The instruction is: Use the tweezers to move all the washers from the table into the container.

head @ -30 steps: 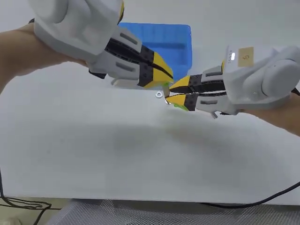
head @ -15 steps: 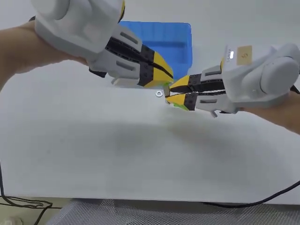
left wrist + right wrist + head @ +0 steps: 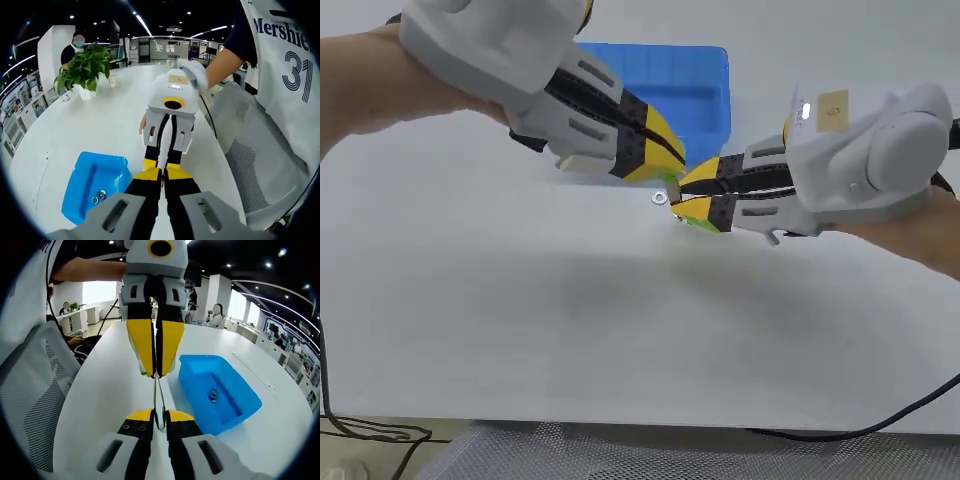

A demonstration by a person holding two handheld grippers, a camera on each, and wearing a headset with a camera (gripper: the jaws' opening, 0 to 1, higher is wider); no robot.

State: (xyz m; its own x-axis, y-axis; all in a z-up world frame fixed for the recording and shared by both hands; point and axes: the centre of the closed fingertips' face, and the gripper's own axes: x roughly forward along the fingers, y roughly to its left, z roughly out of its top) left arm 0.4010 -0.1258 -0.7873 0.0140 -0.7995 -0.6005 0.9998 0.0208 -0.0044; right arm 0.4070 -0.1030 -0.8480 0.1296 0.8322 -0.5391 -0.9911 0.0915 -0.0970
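Since one second ago only small things have changed: the right tool (image 3: 682, 198) has slid a little to the left and its rear part sits a bit higher, while the left tool (image 3: 672, 176) has almost kept its place. One washer (image 3: 660, 198) on the desk (image 3: 520, 300) and the blue container (image 3: 705, 75) lie where they were.

In the head view the left tool comes from the upper left and points down to the right. Its jaws stand narrow, closed on the tweezers (image 3: 157, 395); in the right gripper view the thin metal legs come out from between its yellow tips. Just below and left of these tips the washer lies flat on the white desk, apart from both tools but very near to them. Behind it stands the container, partly hidden by the left tool; some washers (image 3: 214, 394) lie already on its bottom. Further right, the right tool points to the left, almost tip to tip with the left one. Its jaws are narrow too, and the lower end of the tweezers sits pinched between them, as the right gripper view shows. A small green part shows under its tips in the head view; what it is I cannot tell.
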